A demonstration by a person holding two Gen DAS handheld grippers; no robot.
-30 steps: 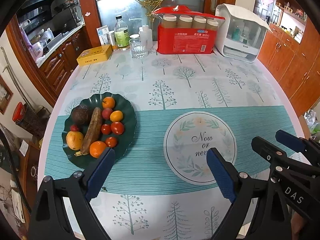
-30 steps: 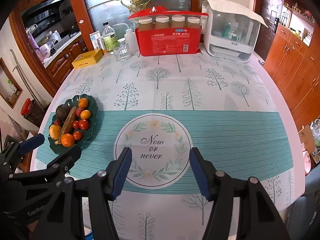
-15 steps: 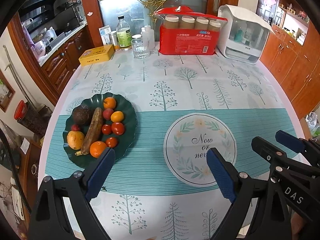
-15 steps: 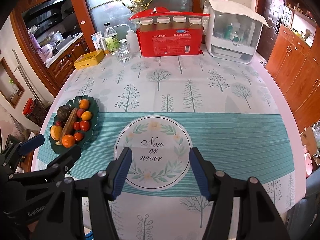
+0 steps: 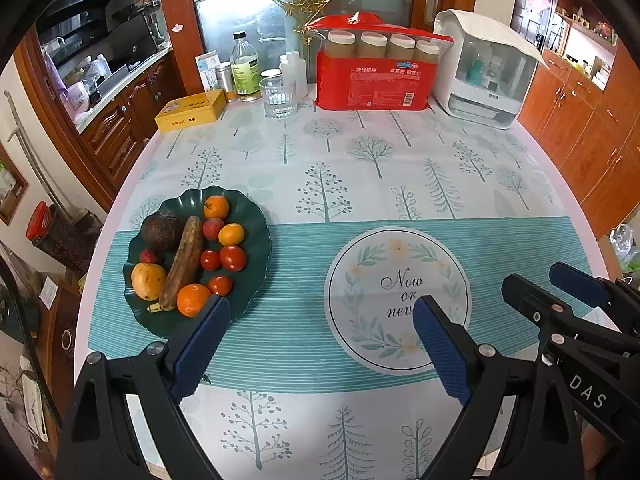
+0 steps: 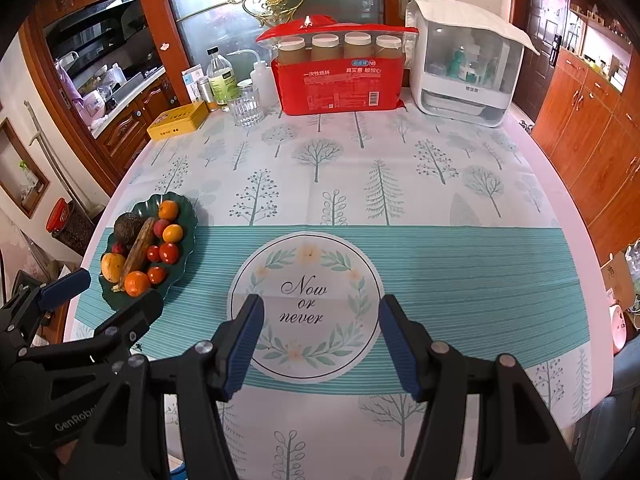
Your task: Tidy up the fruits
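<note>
Fruit piled on green plate

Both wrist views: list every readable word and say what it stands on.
"Now or never": round print on the tablecloth.
"DAS": body of the right claw.
"GenRobo", cut off: body of the left claw.
Red cup pack: print too blurred.
Yellow tin, bottle label: too small.

Left claw and right claw (both empty) agape
</note>
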